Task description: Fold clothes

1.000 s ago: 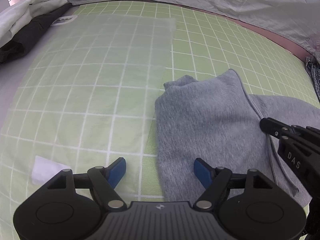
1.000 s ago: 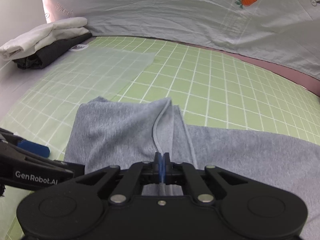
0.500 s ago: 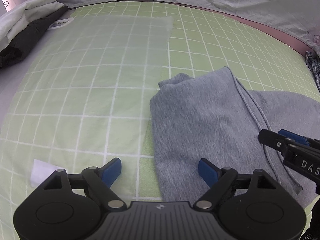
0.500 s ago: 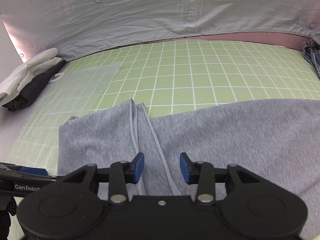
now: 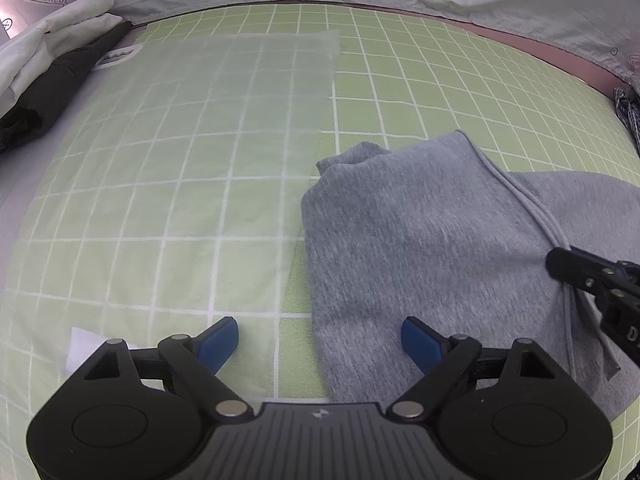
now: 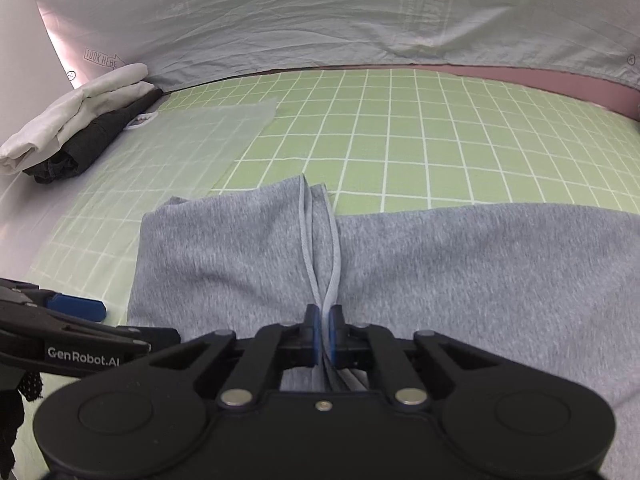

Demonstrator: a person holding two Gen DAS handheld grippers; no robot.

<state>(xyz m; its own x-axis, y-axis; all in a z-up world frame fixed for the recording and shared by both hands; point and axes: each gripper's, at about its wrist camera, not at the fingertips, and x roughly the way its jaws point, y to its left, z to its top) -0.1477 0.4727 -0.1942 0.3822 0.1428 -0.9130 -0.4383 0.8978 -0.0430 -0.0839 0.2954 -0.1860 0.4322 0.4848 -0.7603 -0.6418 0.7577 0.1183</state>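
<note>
A grey sweat garment [image 5: 420, 232] with drawstring cords [image 6: 306, 256] lies partly folded on the green checked sheet [image 6: 440, 140]. My right gripper [image 6: 324, 312] is shut on the two cords and the fabric at the fold line in the garment's [image 6: 480, 280] near part; in the left wrist view its tip [image 5: 560, 260] rests on the cloth at the right. My left gripper [image 5: 320, 332] hovers over the garment's left edge, its jaws opening. That edge lies below the gap, and the blue pads [image 5: 416, 340] touch nothing.
Folded white and black clothes [image 5: 52, 60] are stacked at the far left. A translucent sheet [image 5: 224, 120] lies on the green cover left of the garment, a small white scrap [image 5: 82, 346] near it. A pale printed cloth [image 6: 320, 20] hangs behind. Dark checked fabric [image 5: 628, 108] shows at the right edge.
My right gripper opened, shifted a little along the garment, then shut again on the drawstring cords. My left gripper's jaws spread slightly wider without moving away.
</note>
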